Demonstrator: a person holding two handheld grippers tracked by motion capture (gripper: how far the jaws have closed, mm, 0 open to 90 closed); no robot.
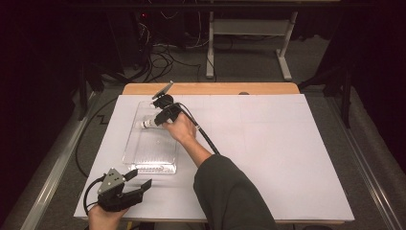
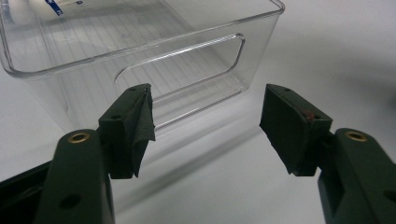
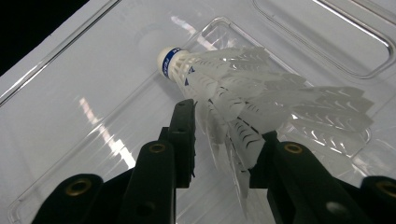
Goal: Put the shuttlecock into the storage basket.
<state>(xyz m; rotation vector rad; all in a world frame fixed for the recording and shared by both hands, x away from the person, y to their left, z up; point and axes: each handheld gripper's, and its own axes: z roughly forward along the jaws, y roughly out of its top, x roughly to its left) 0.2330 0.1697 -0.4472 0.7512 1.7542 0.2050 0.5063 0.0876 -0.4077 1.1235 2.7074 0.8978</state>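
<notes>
A white feather shuttlecock (image 3: 224, 79) with a blue band on its cork is inside the clear plastic bin (image 3: 70, 107). My right gripper (image 3: 224, 126) is shut on its feather skirt, and the cork points away from the jaws. From above, the shuttlecock (image 1: 145, 124) sits in the far half of the bin (image 1: 151, 170), held by the right gripper (image 1: 160, 118). Whether it touches the bin floor I cannot tell. My left gripper (image 1: 140, 178) rests near the table's front left corner, open and holding nothing. Its jaws (image 2: 208, 100) face the bin's near wall (image 2: 140, 42) with the handle cut-out.
The white table top (image 1: 268, 143) stretches wide to the right of the bin. The right gripper's black cable (image 1: 206, 136) trails across it beside the forearm. A wooden edge (image 1: 215, 88) runs along the back, with floor cables and a desk frame (image 1: 209, 43) beyond.
</notes>
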